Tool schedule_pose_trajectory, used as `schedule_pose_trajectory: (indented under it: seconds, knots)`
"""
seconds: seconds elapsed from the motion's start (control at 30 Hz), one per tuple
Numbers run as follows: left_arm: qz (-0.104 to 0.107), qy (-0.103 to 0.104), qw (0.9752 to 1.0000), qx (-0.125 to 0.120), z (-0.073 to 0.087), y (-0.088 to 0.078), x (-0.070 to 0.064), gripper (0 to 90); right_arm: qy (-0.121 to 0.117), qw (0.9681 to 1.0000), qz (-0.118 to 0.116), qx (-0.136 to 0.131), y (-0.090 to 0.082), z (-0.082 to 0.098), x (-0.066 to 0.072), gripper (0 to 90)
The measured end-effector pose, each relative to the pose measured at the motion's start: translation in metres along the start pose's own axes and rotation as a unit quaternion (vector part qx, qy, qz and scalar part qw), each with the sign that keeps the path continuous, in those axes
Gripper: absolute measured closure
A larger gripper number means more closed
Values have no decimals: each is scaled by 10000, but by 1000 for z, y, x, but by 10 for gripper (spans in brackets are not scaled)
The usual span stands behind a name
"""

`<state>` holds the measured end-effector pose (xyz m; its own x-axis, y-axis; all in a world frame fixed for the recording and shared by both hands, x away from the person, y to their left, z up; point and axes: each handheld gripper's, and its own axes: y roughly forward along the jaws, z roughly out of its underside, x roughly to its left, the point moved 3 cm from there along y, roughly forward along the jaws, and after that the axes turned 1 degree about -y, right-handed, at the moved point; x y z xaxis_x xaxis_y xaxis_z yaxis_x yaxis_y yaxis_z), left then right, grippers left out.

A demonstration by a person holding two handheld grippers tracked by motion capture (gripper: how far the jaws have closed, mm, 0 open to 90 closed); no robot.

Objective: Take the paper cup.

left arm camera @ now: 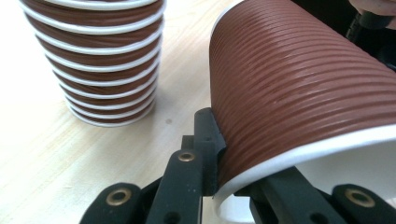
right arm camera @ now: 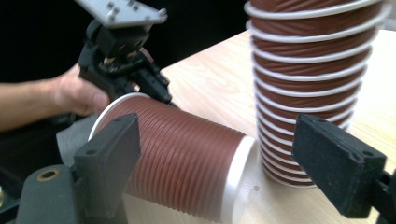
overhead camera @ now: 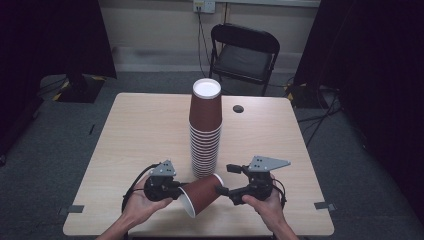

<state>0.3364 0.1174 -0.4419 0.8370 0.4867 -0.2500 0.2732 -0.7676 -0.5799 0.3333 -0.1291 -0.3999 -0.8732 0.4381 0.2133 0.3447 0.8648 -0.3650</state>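
A brown ribbed paper cup [overhead camera: 202,192] lies on its side just above the table's [overhead camera: 140,130] near edge, mouth towards the left. My left gripper [overhead camera: 181,192] is shut on its white rim; in the left gripper view one jaw lies outside the cup's wall [left arm camera: 299,79] and one inside. My right gripper [overhead camera: 226,179] stands open around the cup's base [right arm camera: 187,154], its right jaw clear of the cup. A tall stack of the same cups [overhead camera: 205,130] stands upside down right behind it, also in the gripper views [left arm camera: 102,60] [right arm camera: 308,70].
A small dark hole [overhead camera: 238,108] sits in the tabletop right of the stack. A black folding chair [overhead camera: 243,52] stands beyond the far edge. Tape marks [overhead camera: 322,205] lie at the near corners. Dark curtains flank the room.
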Motion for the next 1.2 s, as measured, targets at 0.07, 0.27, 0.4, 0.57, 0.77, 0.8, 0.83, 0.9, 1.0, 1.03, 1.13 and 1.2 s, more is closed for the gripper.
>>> schedule_pose_trajectory:
  seconds: [0.07,0.27,0.4,0.57,0.77,0.8,0.83,0.9,1.0,1.03,1.13,1.2]
  knots:
    - [27,-40,10000,25,-1,0,0,850,-173,9997,-64,135,3,0,4,153]
    - [51,-69,9995,299,0,5,0,849,-714,9960,-123,530,10,3,14,139]
    - [114,-166,9988,449,0,9,1,849,-1087,9914,-135,716,14,5,20,137]
    - [92,-213,9979,606,-1,9,3,850,-1573,9819,-141,1048,20,9,27,131]
    - [263,-213,9962,805,-4,12,3,850,-2148,9666,-143,1390,27,14,34,133]
    - [239,-238,9965,766,-5,11,3,850,-2212,9642,-163,1454,28,15,35,135]
    - [260,-265,9965,754,-6,11,3,851,-2265,9623,-186,1495,29,15,36,119]
    - [313,-283,9960,784,-8,11,3,851,-2396,9593,-119,1492,30,15,38,125]
    - [382,-317,9948,884,-11,11,1,851,-2630,9523,-82,1548,32,14,39,129]
    - [386,-281,9945,937,-12,11,1,852,-2686,9502,-65,1578,33,14,40,122]
    - [383,-257,9936,1027,-14,13,1,852,-2928,9416,-27,1666,36,16,44,111]
    - [366,-249,9931,1090,-15,13,1,852,-3058,9362,13,1731,39,17,46,93]
